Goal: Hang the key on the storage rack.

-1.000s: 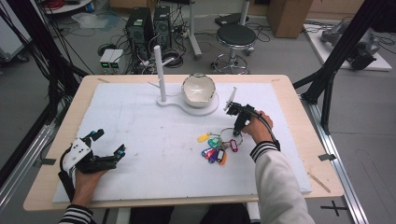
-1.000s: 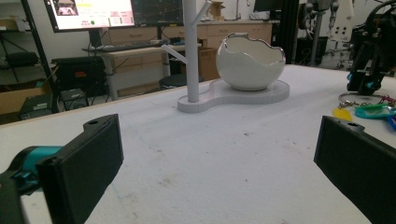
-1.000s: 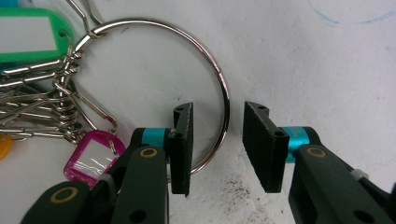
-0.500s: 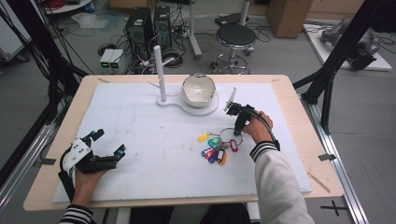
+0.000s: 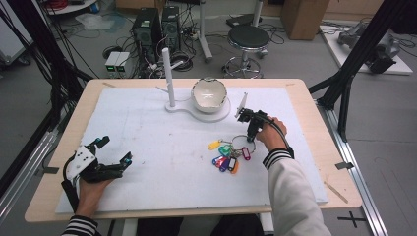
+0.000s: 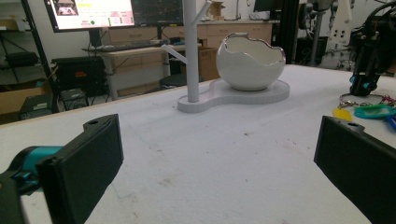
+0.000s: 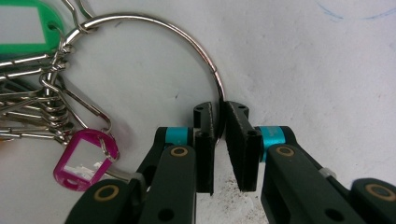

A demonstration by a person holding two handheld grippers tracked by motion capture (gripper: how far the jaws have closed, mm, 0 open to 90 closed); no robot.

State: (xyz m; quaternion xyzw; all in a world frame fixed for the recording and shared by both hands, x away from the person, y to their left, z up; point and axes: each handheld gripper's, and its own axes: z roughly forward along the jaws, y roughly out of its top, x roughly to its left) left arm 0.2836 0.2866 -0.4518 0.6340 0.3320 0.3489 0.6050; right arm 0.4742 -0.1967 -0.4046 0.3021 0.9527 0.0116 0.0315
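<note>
A metal key ring (image 7: 154, 21) carrying several coloured tags (image 5: 225, 156) lies flat on the white mat (image 5: 162, 147), right of centre. My right gripper (image 7: 220, 116) points down at it with its jaws shut on the ring's wire at its near right side; from above, the right gripper (image 5: 252, 133) stands over the ring's (image 5: 242, 142) far edge. A pink tag (image 7: 84, 161) and a green tag (image 7: 28, 25) hang off the ring's left side. My left gripper (image 5: 115, 150) rests low on the mat at the front left, open and empty, its jaws wide apart in the left gripper view (image 6: 219, 154).
A white stand (image 5: 216, 114) at the back centre carries an upright post (image 5: 167, 73) with side pegs and a white egg-shaped bowl (image 5: 208, 93). The mat covers a wooden table (image 5: 314, 123). Black frame legs (image 5: 344, 93) rise off the right edge.
</note>
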